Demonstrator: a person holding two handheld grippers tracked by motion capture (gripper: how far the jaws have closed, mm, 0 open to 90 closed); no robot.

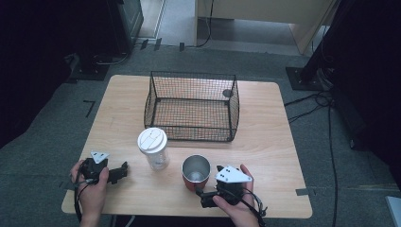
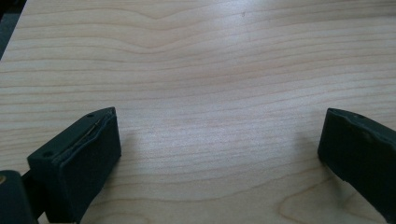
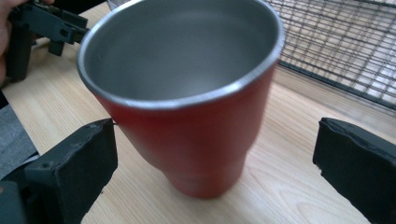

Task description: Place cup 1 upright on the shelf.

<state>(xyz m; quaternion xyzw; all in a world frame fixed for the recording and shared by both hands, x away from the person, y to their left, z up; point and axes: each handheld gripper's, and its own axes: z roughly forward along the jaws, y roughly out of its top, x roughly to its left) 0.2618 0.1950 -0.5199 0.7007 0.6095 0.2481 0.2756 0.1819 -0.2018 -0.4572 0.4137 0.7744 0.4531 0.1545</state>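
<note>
A lab or test room rather than a home: a lone wooden counter [image 1: 265, 142] on grey carpet [image 1: 56, 123] (marked with strips of tape [image 1: 89, 107]), black equipment stands [image 1: 309, 71] around it and cables [image 1: 326, 123] trailing over the floor

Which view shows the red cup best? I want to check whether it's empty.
The right gripper view: the red cup stands close between the open jaws, its steel inside looking empty. The high view shows it small, from above. The left gripper view faces bare table.
</note>
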